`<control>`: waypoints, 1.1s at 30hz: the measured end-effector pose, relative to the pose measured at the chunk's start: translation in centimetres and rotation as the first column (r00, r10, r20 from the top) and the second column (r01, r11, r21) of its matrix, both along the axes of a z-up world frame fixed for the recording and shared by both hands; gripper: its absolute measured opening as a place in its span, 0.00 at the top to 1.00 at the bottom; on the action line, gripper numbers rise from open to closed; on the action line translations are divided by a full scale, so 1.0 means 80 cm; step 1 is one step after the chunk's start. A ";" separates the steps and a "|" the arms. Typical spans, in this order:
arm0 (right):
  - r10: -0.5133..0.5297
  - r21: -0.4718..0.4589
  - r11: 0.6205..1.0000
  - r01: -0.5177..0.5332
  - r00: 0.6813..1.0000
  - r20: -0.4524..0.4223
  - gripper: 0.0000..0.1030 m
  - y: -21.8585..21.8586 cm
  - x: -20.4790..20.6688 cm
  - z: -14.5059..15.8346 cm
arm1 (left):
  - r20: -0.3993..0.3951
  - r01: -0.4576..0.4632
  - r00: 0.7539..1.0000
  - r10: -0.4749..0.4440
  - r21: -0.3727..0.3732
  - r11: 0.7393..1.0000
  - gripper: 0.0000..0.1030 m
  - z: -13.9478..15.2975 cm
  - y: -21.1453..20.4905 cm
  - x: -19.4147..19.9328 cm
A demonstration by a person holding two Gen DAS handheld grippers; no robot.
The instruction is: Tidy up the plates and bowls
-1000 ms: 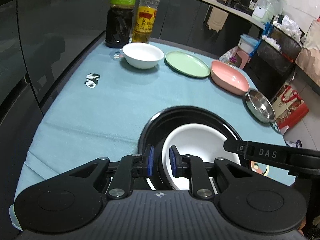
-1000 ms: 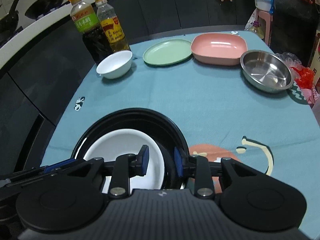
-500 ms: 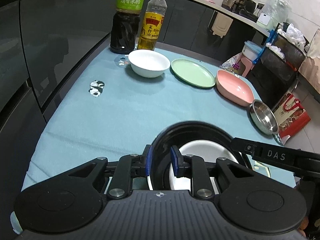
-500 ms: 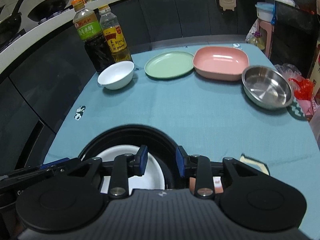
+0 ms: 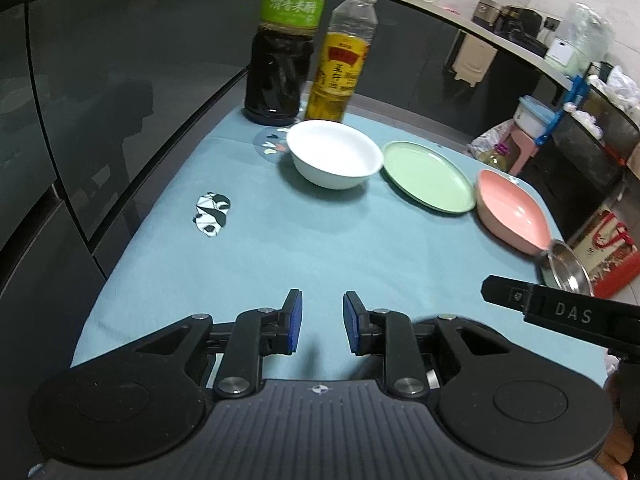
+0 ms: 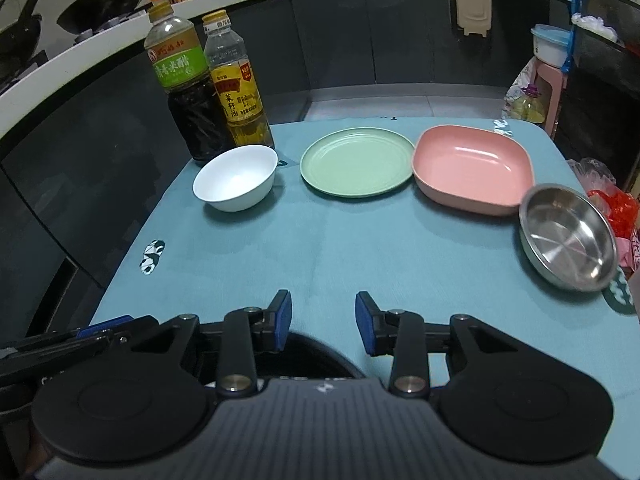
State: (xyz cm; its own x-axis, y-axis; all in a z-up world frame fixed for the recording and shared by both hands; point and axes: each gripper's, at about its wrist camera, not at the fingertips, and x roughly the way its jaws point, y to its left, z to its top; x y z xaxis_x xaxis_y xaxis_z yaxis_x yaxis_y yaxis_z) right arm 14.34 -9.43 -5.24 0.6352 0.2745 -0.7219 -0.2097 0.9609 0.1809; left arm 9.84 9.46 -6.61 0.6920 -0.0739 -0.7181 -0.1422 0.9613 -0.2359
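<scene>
A white bowl (image 5: pixel 334 154) (image 6: pixel 236 178), a green plate (image 5: pixel 428 176) (image 6: pixel 357 162), a pink square dish (image 5: pixel 512 210) (image 6: pixel 472 170) and a steel bowl (image 5: pixel 568 274) (image 6: pixel 568 238) stand in a row at the far side of the blue-clothed table (image 5: pixel 320 248). My left gripper (image 5: pixel 319 322) is open and empty above the near cloth. My right gripper (image 6: pixel 323 322) is open and empty; the rim of a black dish (image 6: pixel 320 350) shows just under it, mostly hidden by the gripper body.
A dark vinegar bottle (image 5: pixel 282 48) (image 6: pixel 188 92) and an oil bottle (image 5: pixel 340 56) (image 6: pixel 238 88) stand behind the white bowl. Dark cabinets run along the left. The other gripper's arm (image 5: pixel 560 312) reaches in at the right.
Both grippers have let go of the black dish with the white bowl in it, opened, and pulled back and up. That dish has dropped almost out of view.
</scene>
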 end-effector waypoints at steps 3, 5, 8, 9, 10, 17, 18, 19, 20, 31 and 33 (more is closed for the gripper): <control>0.009 -0.008 1.000 -0.009 1.000 -0.010 0.74 0.007 0.017 -0.001 | -0.014 -0.023 1.000 0.023 -0.006 1.000 0.80 -0.004 0.011 0.019; 0.015 -0.014 1.000 -0.016 1.000 -0.016 0.74 0.013 0.030 -0.001 | -0.013 -0.033 0.999 0.033 -0.014 0.999 0.80 -0.005 0.019 0.035; 0.017 -0.023 1.000 -0.018 0.999 -0.028 0.74 0.023 0.051 0.000 | -0.016 -0.067 0.998 0.066 -0.032 0.997 0.80 -0.004 0.033 0.060; 0.021 -0.024 0.999 -0.021 0.999 -0.031 0.74 0.027 0.057 0.001 | -0.011 -0.076 0.997 0.076 -0.040 0.996 0.79 -0.004 0.038 0.067; 0.027 -0.023 0.999 -0.028 0.999 -0.033 0.74 0.031 0.063 0.002 | -0.006 -0.084 0.996 0.084 -0.045 0.995 0.79 -0.003 0.042 0.072; 0.064 -0.026 0.998 -0.065 0.997 -0.042 0.74 0.058 0.106 0.010 | 0.006 -0.098 0.995 0.099 -0.047 0.994 0.75 -0.001 0.056 0.112; 0.067 -0.021 0.997 -0.068 0.997 -0.044 0.74 0.061 0.113 0.010 | 0.006 -0.094 0.996 0.094 -0.049 0.994 0.75 -0.001 0.058 0.119; 0.068 -0.017 0.997 -0.069 0.997 -0.048 0.74 0.064 0.119 0.010 | 0.006 -0.091 0.996 0.091 -0.052 0.994 0.75 -0.002 0.059 0.125; 0.070 -0.014 0.997 -0.071 0.996 -0.052 0.74 0.067 0.126 0.010 | 0.004 -0.090 0.996 0.091 -0.058 0.994 0.75 -0.003 0.060 0.130; 0.084 -0.026 0.996 -0.087 0.992 -0.096 0.73 0.090 0.180 -0.014 | -0.025 -0.098 0.995 0.096 -0.093 0.991 0.74 -0.019 0.065 0.191; 0.074 -0.010 0.997 -0.076 0.992 -0.106 0.73 0.088 0.190 -0.020 | -0.030 -0.096 0.995 0.094 -0.099 0.990 0.74 -0.024 0.065 0.199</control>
